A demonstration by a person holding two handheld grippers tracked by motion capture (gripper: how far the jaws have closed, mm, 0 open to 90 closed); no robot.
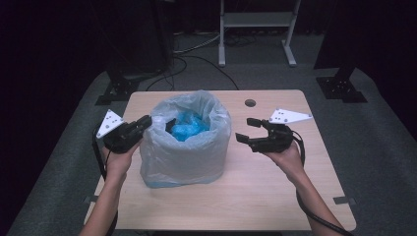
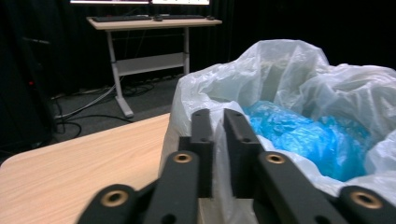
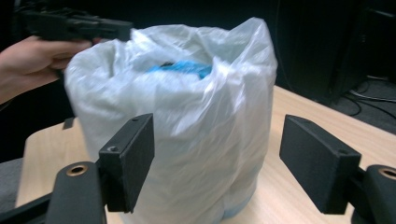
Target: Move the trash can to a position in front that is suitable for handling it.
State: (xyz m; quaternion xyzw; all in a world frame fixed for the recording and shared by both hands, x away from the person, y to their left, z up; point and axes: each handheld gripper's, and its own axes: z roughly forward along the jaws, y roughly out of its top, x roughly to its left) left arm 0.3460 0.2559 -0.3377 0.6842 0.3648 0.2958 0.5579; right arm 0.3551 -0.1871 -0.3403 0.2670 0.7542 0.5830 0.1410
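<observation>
A white translucent plastic bag (image 1: 184, 147) stands upright in the middle of the wooden table (image 1: 255, 191), with crumpled blue plastic (image 1: 189, 125) inside it. My left gripper (image 1: 145, 123) is at the bag's left rim. In the left gripper view its jaws (image 2: 221, 126) are pressed together with a fold of the bag's film (image 2: 280, 74) between them, and the blue plastic (image 2: 299, 135) lies just beyond. My right gripper (image 1: 247, 130) hovers to the right of the bag, open and apart from it. In the right gripper view the bag (image 3: 187, 107) stands in front of the wide jaws (image 3: 217, 154), and the left gripper (image 3: 74, 25) shows at its far rim.
A small round hole (image 1: 250, 103) sits in the tabletop behind the right gripper. Beyond the table are a white desk frame (image 1: 255, 29), floor cables (image 1: 196, 54) and black stand feet (image 1: 342, 86). Bare tabletop lies in front of the bag.
</observation>
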